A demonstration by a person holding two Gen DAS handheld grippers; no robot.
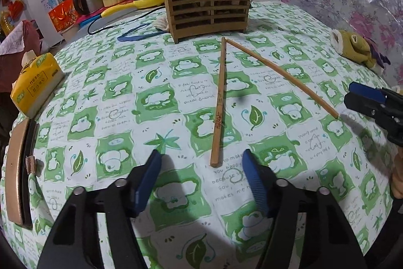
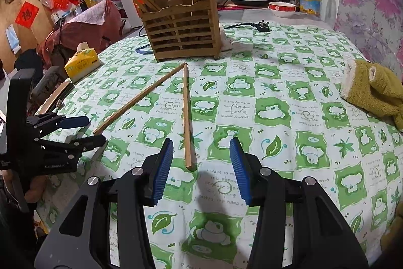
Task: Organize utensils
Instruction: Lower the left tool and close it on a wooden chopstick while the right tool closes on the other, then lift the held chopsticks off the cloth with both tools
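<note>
Two wooden chopsticks lie in a V on the green-and-white tablecloth, far tips meeting in front of a slatted wooden holder [image 1: 206, 6] [image 2: 181, 34] that has several chopsticks in it. The printed chopstick [image 1: 219, 102] [image 2: 141, 97] ends between the tips of my left gripper [image 1: 201, 152] [image 2: 93, 130], which is open and does not touch it. The plain chopstick [image 1: 282, 77] [image 2: 187, 112] runs into the gap of my right gripper [image 2: 201, 140] [image 1: 348, 93], also open, its blue pads clear of the stick.
A yellow tissue pack [image 1: 35, 82] [image 2: 81, 64] sits at the table's left edge. A green fleece mitten [image 1: 355, 48] [image 2: 375, 90] lies at the right. A blue cable [image 1: 136, 35] and a plug [image 2: 263, 25] lie near the holder. Kitchen appliances stand behind.
</note>
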